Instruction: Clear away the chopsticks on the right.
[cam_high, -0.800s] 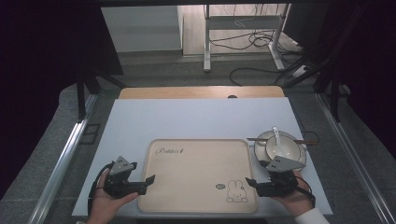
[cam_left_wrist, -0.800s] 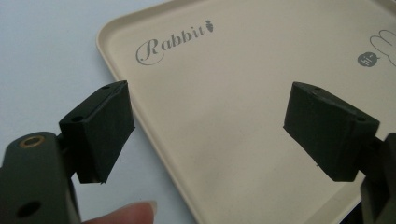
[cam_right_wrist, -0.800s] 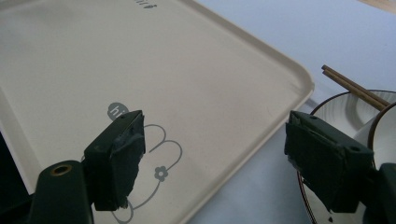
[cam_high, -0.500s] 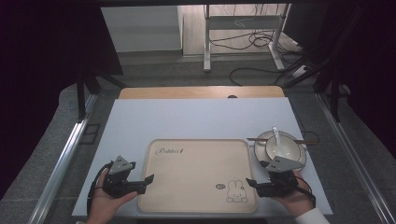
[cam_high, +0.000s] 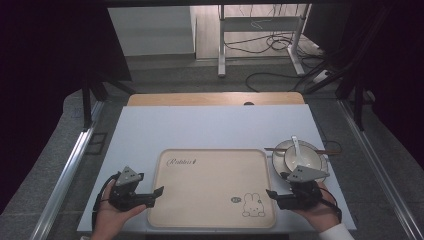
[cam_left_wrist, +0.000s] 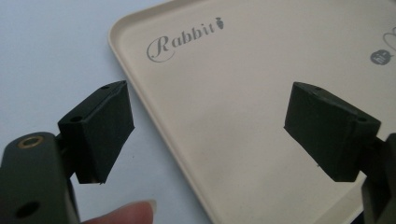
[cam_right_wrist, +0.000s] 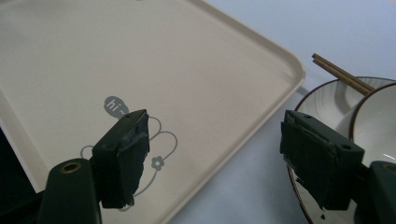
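Losing the far right side of the tray (cam_left_wrist: 261, 140) past the frame edge in the left gripper view, rabbit print (cam_left_wrist: 390, 39) cut to a sliver. Cropping the bowl (cam_right_wrist: 378, 121) and plate (cam_right_wrist: 327, 100) at the right edge in the right gripper view, chopsticks (cam_right_wrist: 343, 74) running behind the bowl. Hiding part of the plate rim (cam_high: 280, 167) under the right gripper (cam_high: 280, 196) from above. Cutting both forearms at the bottom edge. Blurring the small badge text (cam_high: 236, 199).

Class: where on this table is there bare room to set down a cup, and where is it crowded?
Free: the beige rabbit-print tray, and the white tabletop beyond it. Crowded: the tray's right side, with white bowl, plate, spoon, wooden chopsticks.
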